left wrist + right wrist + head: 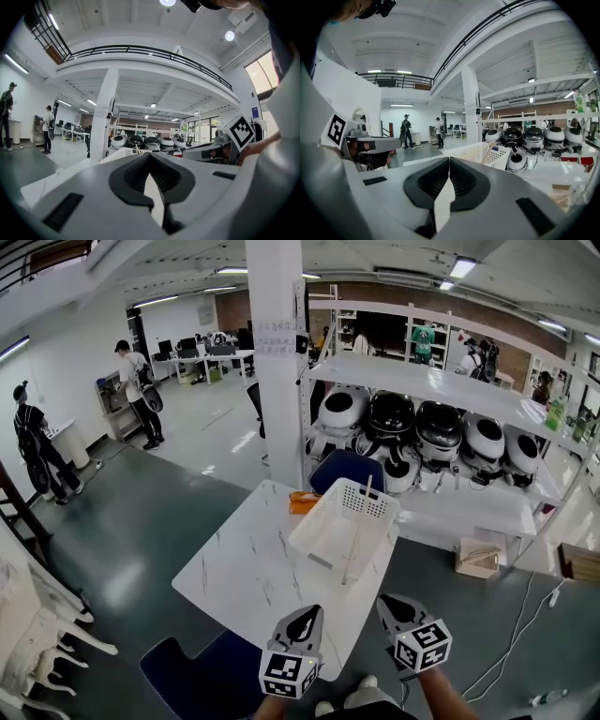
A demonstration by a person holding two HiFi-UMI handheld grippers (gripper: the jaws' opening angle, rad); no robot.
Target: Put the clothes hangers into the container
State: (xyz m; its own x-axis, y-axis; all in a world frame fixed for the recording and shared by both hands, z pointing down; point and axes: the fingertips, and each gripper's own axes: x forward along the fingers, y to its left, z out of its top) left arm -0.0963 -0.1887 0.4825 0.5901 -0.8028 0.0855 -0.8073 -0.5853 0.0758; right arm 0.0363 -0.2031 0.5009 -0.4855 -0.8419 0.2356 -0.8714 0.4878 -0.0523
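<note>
Both left gripper [311, 612] and right gripper [387, 604] aim forward, fingers [131, 176] together.

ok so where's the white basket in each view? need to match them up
Head view: white basket at centre, on the far right end of the white table.
Left gripper view: white basket below the middle, just left of centre, partly hidden.
Right gripper view: white basket below the middle, right of centre.
Shared landmark: the white pillar beyond the basket in all three.
</note>
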